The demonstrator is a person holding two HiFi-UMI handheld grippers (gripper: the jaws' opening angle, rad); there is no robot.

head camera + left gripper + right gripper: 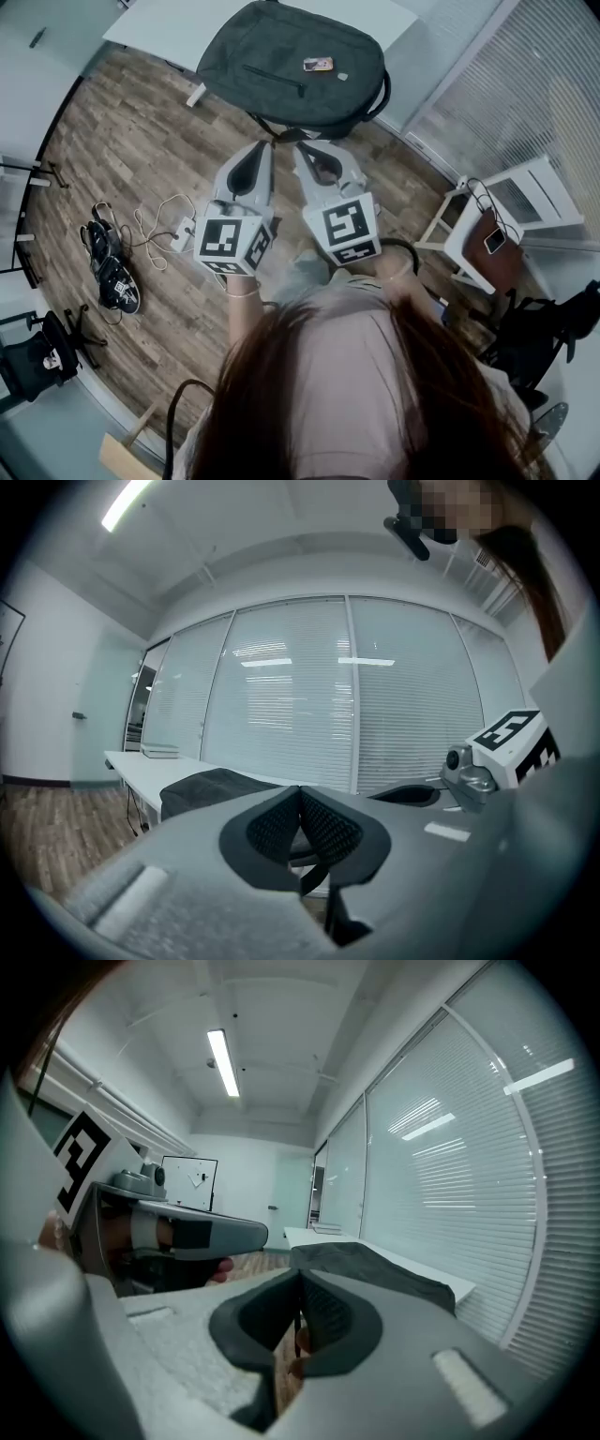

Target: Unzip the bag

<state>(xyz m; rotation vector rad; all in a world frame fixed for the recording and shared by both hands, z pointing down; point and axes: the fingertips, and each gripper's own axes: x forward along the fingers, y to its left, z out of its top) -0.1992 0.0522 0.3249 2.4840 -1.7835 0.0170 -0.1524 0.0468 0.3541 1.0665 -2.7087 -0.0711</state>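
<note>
1. Head view, far left: a pair of dark shoes (112,272) sits on the wood floor (122,141). Just beside them lies a white cord (159,225) in loops.
2. Next comes the left gripper (267,147). The person holds it out in front, low over the floor. Its marker cube is close to the body and its tips point away toward the bag. It leans in a little toward the other gripper.
3. Left gripper view shows its two jaws pressed together at the tips. Nothing is between them.
4. Above the grippers in the head view, the dark grey backpack (281,56) lies flat on a white table (159,23). Part of it hangs past the table's near edge. A zip (272,77) runs across its front, and a small tag (318,64) sits near the top.
5. Right beside the left one is the right gripper (302,148). It is held the same way, and it leans in too, so the two tips are near each other. Both tips stop just short of the backpack and do not touch it.
6. Right gripper view shows its jaws closed together, holding nothing. The backpack lies ahead of them on the table.
7. Far right in the head view stands a white chair (525,202). A phone (494,240) rests on a brown stool beside it.
</note>
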